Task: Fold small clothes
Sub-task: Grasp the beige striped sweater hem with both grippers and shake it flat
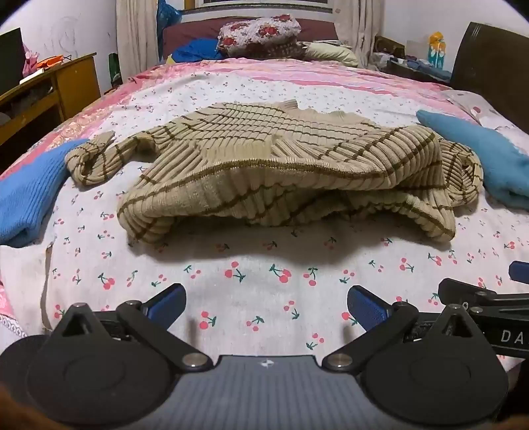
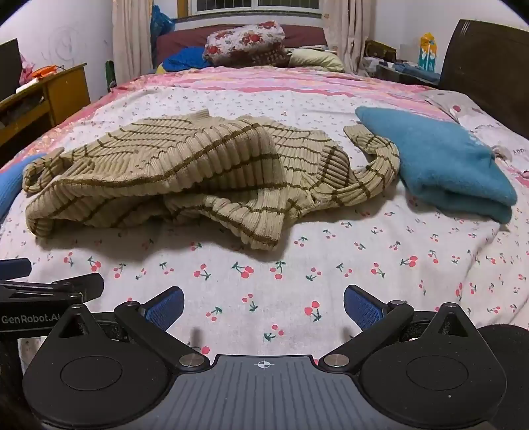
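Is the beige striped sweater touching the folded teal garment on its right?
Touching. In the right wrist view the beige striped sweater's sleeve lies against the folded teal garment's near edge, with no sheet showing between them.

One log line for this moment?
left gripper open, empty | right gripper open, empty | beige sweater crumpled, untouched

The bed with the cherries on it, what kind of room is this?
Most likely a bedroom in someone's home. A wide bed with a cherry-print sheet fills the view, pillows are piled at its far end under a curtained window, and a wooden desk stands by the wall.
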The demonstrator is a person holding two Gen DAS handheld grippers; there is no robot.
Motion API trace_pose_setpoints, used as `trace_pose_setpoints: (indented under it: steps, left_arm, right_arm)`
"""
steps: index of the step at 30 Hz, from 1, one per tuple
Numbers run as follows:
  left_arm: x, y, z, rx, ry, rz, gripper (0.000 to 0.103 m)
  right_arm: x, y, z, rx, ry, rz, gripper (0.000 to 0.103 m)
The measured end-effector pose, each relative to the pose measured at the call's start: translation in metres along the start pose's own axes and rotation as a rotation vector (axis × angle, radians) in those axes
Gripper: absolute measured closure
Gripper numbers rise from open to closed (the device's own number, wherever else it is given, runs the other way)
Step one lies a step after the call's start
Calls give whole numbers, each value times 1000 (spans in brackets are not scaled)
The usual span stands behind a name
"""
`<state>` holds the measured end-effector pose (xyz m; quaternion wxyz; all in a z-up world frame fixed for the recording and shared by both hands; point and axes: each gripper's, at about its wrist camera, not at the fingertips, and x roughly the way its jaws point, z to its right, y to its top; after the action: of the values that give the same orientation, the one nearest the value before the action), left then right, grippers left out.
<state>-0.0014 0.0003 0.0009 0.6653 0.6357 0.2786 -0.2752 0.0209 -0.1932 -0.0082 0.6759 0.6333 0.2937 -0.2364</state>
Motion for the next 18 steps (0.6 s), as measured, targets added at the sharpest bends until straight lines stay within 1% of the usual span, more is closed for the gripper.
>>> trace_pose_setpoints:
  steps: [4,7,8,12,15,18]
  left_arm:
    - [-5,-3,-1,-2,-7,0,0]
    - [-13,-7,-5,-22,-16,3,0]
    - [-7,-9,-3,-43,-4,-31,0]
    - [-18,-14,-6,-91,-17,-51,0]
    - [-27,-18,-1,-50,-18,-56,0]
    - [-37,-21,1,-34,-31,-52,0]
  right_arm:
    - [-1,1,1,1,2,3,0]
    - [-2,-1,-1,6,5,6,0]
    - [-3,-1,0,9,6,7,0]
    - [-8,0,0,10,9,12,0]
    - [-12,0,1,11,17,16,0]
    - [-14,0,1,15,23,19,0]
